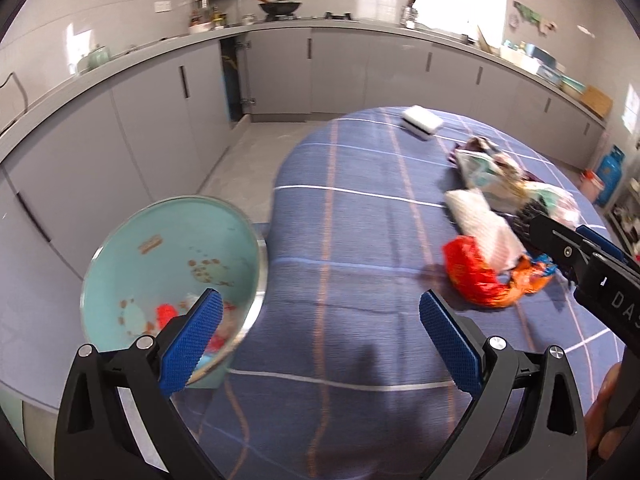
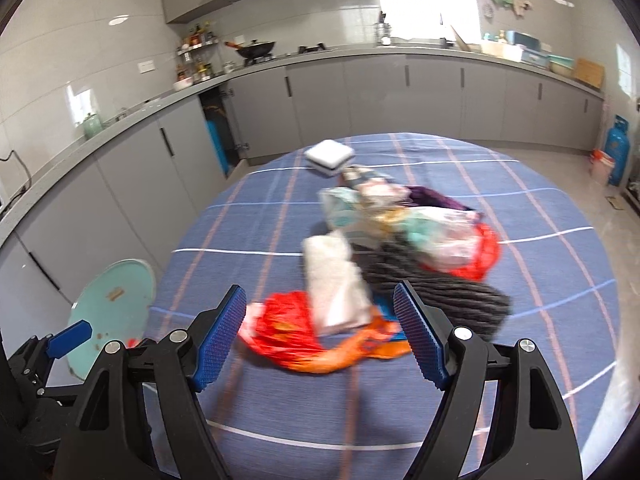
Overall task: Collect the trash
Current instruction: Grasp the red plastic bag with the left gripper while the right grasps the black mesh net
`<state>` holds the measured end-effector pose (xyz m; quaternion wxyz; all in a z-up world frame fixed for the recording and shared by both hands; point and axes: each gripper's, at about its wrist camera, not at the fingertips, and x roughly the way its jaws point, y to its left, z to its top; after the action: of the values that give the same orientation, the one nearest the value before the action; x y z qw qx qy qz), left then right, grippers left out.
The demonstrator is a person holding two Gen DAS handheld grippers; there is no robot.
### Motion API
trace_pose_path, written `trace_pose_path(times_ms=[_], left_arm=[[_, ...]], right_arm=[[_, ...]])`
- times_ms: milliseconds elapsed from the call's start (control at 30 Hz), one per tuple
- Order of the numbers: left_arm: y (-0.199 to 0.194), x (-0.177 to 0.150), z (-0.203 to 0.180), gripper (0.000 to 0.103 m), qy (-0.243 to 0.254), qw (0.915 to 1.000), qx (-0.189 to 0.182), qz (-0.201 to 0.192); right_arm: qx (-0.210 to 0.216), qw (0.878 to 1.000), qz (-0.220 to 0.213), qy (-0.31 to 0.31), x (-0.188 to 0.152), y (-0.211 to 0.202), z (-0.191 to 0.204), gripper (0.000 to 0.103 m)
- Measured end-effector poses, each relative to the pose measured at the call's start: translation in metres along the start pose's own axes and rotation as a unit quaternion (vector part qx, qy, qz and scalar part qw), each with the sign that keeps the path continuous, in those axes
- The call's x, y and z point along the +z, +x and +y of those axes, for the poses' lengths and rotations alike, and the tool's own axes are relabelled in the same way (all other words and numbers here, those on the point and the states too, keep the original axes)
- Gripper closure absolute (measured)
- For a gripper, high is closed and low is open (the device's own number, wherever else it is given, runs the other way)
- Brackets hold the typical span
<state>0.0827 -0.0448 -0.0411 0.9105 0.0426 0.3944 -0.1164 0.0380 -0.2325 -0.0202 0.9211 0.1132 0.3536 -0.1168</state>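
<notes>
A heap of trash lies on the blue checked tablecloth (image 1: 340, 216): a red and orange wrapper (image 1: 480, 276) (image 2: 296, 332), a white paper wad (image 1: 484, 224) (image 2: 336, 284), pale plastic bags (image 2: 400, 224) and a dark knitted bundle (image 2: 440, 292). A teal bin (image 1: 168, 264) (image 2: 112, 304) with scraps inside stands at the table's left edge. My left gripper (image 1: 320, 320) is open and empty over the cloth, beside the bin. My right gripper (image 2: 320, 324) is open and empty, just in front of the wrapper and paper wad; it also shows in the left wrist view (image 1: 580, 252).
A white block with a dark base (image 1: 422, 120) (image 2: 330, 158) sits on the table's far side. Grey kitchen cabinets (image 2: 320, 104) and a worktop run round the room. A blue gas cylinder (image 2: 616, 148) stands on the floor at the right.
</notes>
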Motion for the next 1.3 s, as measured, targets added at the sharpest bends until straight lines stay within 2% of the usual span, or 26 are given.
trace_pose_path(times_ms=[400,667,900,1067,1200,1267,1300], left_arm=[[0.014,0.011,-0.052,0.008,0.037,0.9986,-0.038,-0.007],[0.031,0.015,-0.075,0.016,0.047,0.9978,-0.046,-0.003],[0.046,0.017,-0.087,0.02,0.046,0.9979,-0.045,0.009],[0.056,0.012,-0.094,0.029,0.05,0.9971,-0.052,0.026],[0.062,0.01,-0.095,0.036,0.041,0.9964,-0.064,0.037],[0.063,0.01,-0.095,0.04,0.044,0.9963,-0.065,0.034],[0.062,0.01,-0.095,0.046,0.046,0.9962,-0.067,0.033]], right_arm=[[-0.054,0.998,-0.007,0.029,-0.001,-0.009,-0.058,0.027],[-0.057,0.997,0.009,0.044,-0.003,0.003,-0.083,0.027],[-0.046,0.998,0.029,0.045,-0.007,0.018,-0.086,0.027],[-0.032,0.998,0.048,0.04,-0.011,0.026,-0.086,0.05],[-0.027,0.997,0.054,0.039,-0.013,0.028,-0.086,0.059],[-0.026,0.997,0.056,0.038,-0.014,0.027,-0.086,0.073],[-0.026,0.997,0.058,0.035,-0.014,0.027,-0.086,0.076]])
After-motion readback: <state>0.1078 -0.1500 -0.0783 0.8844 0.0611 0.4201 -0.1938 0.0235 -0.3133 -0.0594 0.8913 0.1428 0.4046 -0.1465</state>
